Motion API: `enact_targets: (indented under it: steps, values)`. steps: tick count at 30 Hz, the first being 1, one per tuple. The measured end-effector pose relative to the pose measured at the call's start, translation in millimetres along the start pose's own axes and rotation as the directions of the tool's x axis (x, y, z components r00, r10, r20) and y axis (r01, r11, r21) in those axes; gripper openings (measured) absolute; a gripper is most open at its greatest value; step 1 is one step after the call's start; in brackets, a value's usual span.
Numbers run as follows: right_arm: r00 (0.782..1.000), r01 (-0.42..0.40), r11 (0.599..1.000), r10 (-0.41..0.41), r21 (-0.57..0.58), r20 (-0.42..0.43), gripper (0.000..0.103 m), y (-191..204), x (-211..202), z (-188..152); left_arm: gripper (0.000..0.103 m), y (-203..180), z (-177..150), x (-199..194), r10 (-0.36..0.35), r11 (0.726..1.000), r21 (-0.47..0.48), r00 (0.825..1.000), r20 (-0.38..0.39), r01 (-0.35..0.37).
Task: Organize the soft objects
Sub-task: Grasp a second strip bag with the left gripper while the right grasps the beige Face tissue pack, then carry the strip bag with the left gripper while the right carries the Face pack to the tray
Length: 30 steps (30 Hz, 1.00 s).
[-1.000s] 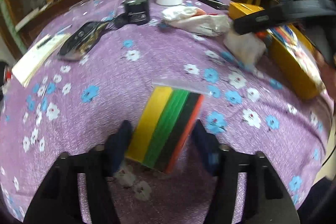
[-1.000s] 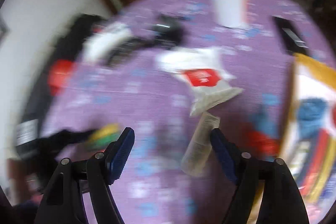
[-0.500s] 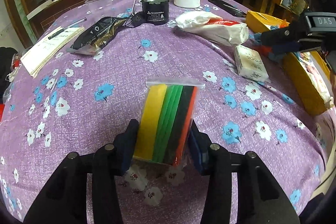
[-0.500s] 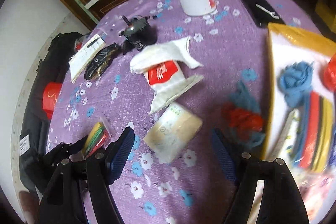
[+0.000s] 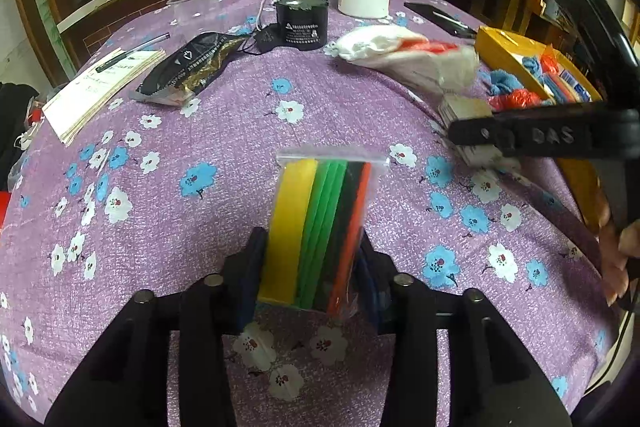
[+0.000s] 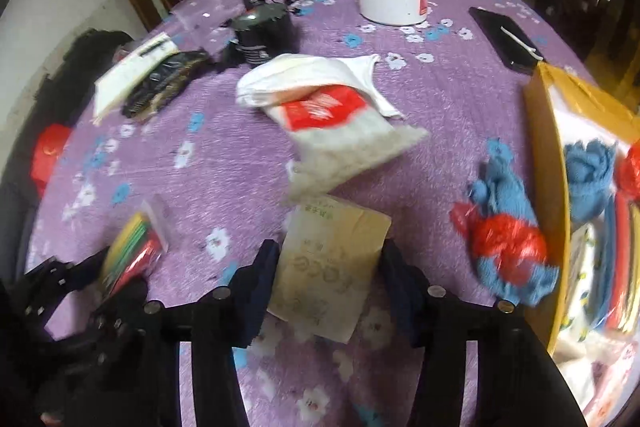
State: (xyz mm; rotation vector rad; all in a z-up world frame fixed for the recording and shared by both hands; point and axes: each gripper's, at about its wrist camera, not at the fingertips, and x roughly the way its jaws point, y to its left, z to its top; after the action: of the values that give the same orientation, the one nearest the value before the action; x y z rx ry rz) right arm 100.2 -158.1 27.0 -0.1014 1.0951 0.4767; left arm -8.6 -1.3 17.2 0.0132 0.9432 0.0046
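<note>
Left tool clamped on a clear bag of coloured sponge sheets, upright above the purple tabletop. Right tool spread around a beige tissue pack lying on the tabletop, not visibly pinching; yellow box just right.

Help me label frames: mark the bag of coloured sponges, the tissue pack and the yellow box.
bag of coloured sponges (image 5: pixel 316 227): left wrist view, green strip.
tissue pack (image 6: pixel 328 263): right wrist view, printed top face.
yellow box (image 6: pixel 546 163): right wrist view, near side wall.
</note>
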Motion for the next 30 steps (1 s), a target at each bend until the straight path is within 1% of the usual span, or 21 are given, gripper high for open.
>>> enact_targets:
  steps: [2, 5, 7, 9, 11, 16, 19, 30]
  values:
    - [0.999, -0.021, 1.000, 0.021, -0.003, 0.036, 0.050, -1, -11, -10, 0.036, 2, -1, -5, 0.000, 1.000, -0.013, 1.000, 0.021, 0.000]
    - [0.994, -0.082, 0.997, 0.082, -0.002, 0.066, 0.050, 0, -24, -22, 0.036, 2, -3, -12, -0.026, 0.999, -0.025, 0.999, 0.043, 0.027]
    - [0.987, -0.123, 0.992, 0.123, -0.011, 0.101, 0.050, 2, -34, -30, 0.036, 0, -3, -16, -0.044, 0.998, -0.039, 0.997, 0.056, 0.047]
    - [0.985, -0.117, 0.993, 0.118, -0.020, 0.126, 0.050, 4, -39, -34, 0.036, -4, -2, -19, -0.049, 0.998, -0.036, 0.997, 0.065, 0.051]
    - [0.978, -0.141, 0.990, 0.142, -0.017, 0.155, 0.050, 1, -47, -39, 0.036, -11, -1, -23, -0.054, 0.998, -0.029, 0.996, 0.077, 0.056]
    - [0.968, -0.168, 0.986, 0.166, -0.003, 0.190, 0.050, -6, -58, -42, 0.036, -24, 5, -34, -0.057, 0.998, -0.006, 0.991, 0.122, 0.058]
    - [0.963, -0.180, 0.984, 0.174, 0.012, 0.206, 0.050, -12, -63, -43, 0.036, -31, 8, -38, -0.056, 0.998, 0.005, 0.989, 0.135, 0.056]
    - [0.949, -0.199, 0.979, 0.184, 0.034, 0.257, 0.050, -26, -82, -44, 0.036, -62, 19, -46, -0.016, 0.996, 0.085, 0.982, 0.189, 0.000]
